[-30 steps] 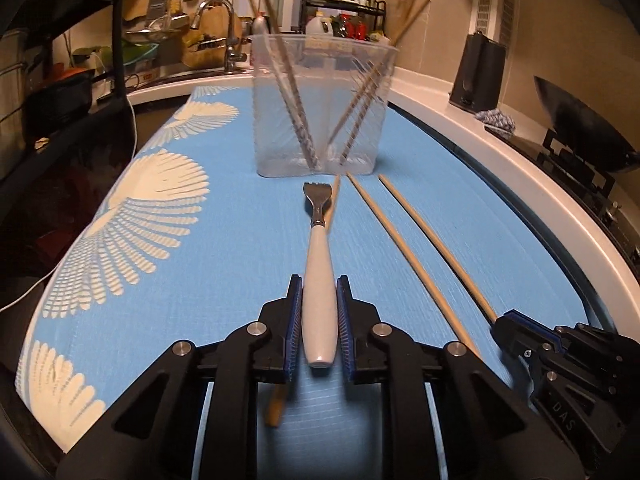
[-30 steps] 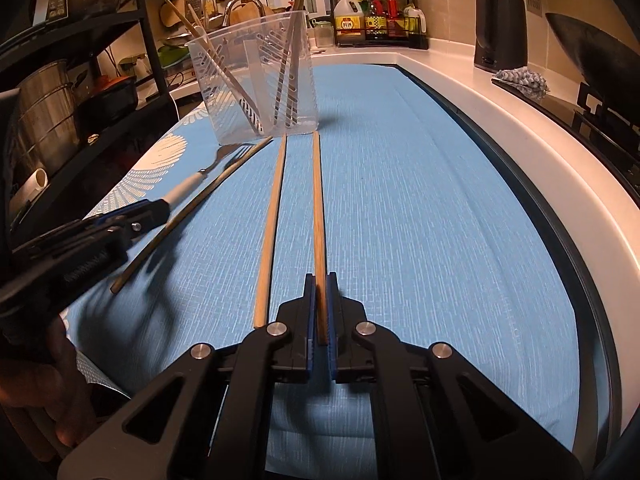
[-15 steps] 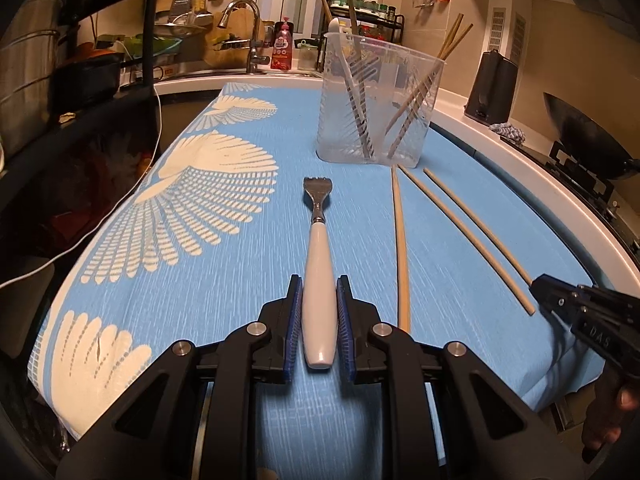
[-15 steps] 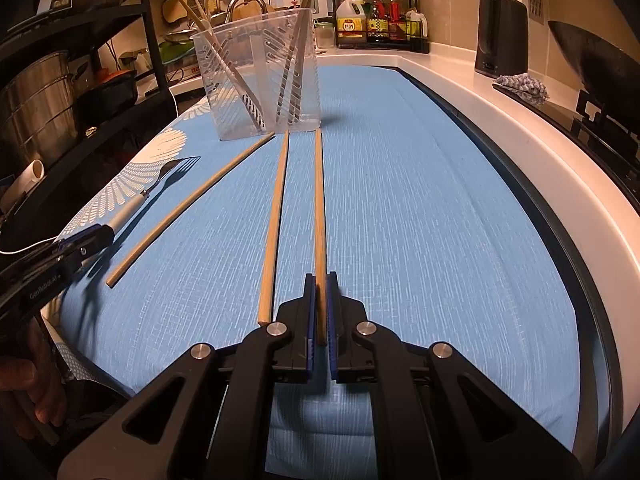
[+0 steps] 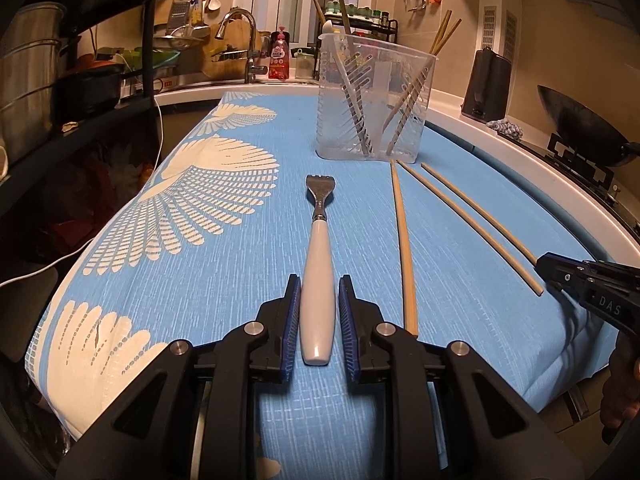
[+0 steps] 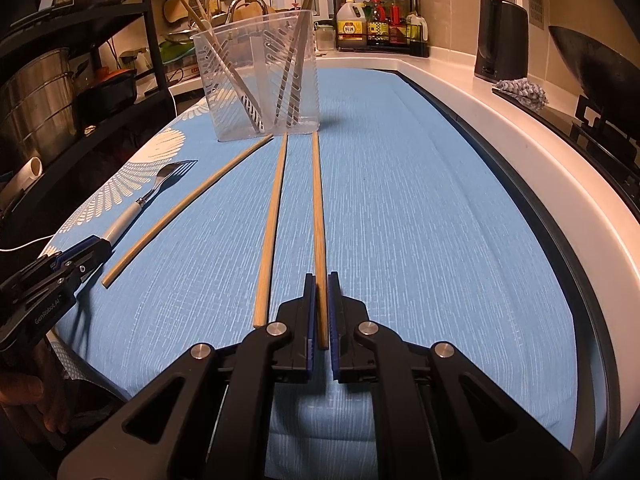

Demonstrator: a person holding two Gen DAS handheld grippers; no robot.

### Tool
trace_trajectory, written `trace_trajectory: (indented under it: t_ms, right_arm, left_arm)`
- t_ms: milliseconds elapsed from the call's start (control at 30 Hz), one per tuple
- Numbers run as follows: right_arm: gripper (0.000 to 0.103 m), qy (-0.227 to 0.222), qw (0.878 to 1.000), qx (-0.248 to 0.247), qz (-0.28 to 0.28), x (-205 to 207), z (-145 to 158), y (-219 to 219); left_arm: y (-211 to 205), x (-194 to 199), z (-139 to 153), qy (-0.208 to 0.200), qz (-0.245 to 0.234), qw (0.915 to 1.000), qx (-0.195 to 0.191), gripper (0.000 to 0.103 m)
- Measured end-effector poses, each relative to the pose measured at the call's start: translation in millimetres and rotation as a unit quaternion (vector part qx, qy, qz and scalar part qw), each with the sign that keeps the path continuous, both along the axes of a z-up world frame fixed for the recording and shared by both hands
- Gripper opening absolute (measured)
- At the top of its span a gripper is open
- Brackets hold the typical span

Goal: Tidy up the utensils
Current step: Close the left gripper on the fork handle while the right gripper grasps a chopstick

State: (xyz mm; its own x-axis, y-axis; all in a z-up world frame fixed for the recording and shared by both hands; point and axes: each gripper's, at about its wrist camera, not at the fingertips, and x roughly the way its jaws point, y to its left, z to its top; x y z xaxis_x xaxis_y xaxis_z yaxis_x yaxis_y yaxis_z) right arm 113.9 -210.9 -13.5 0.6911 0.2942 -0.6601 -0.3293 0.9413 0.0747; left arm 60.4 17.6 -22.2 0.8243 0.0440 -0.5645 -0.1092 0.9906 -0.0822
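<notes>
White-handled fork (image 5: 318, 280) lies on the surface between the left gripper (image 5: 319, 328) fingers, just opening; the right gripper (image 6: 319, 320) is clamped on a chopstick (image 6: 318, 208). Next, probably, lift toward the holder (image 6: 260, 80)

Warm-lit kitchen: beige tiled wall (image 6: 448, 8), white counter (image 6: 520, 136), black shelving (image 5: 148, 40).

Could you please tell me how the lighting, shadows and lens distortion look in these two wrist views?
Left wrist view: warm dim light, sharp focus; fisheye bows the counter edge; dark corners. Right wrist view: the same amber cast; the holder throws a short shadow to its right, the left hand-held gripper a shadow on the cloth; no glare or blur.
</notes>
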Motion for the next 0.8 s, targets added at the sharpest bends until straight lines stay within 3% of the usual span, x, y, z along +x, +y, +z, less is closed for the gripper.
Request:
trace_trajectory:
  t_ms: [567, 633, 800]
  right_arm:
    - [0.005, -0.016, 1.0, -0.012, -0.004, 1.3, -0.5, 5.5]
    - [0.005, -0.013, 1.0, -0.008, -0.006, 1.0, -0.2, 4.7]
    - [0.006, -0.011, 1.0, -0.003, -0.012, -1.9, -0.7, 3.0]
  left_arm:
    - [-3.7, 2.9, -0.4, -0.001, 0.005, 0.9999, 0.013, 0.022]
    - [-5.7, 3.9, -0.3, 0.0, 0.006, 0.9998, 0.021, 0.018]
    - [-5.4, 1.7, -0.7, -0.005, 0.01, 0.9998, 0.019, 0.018]
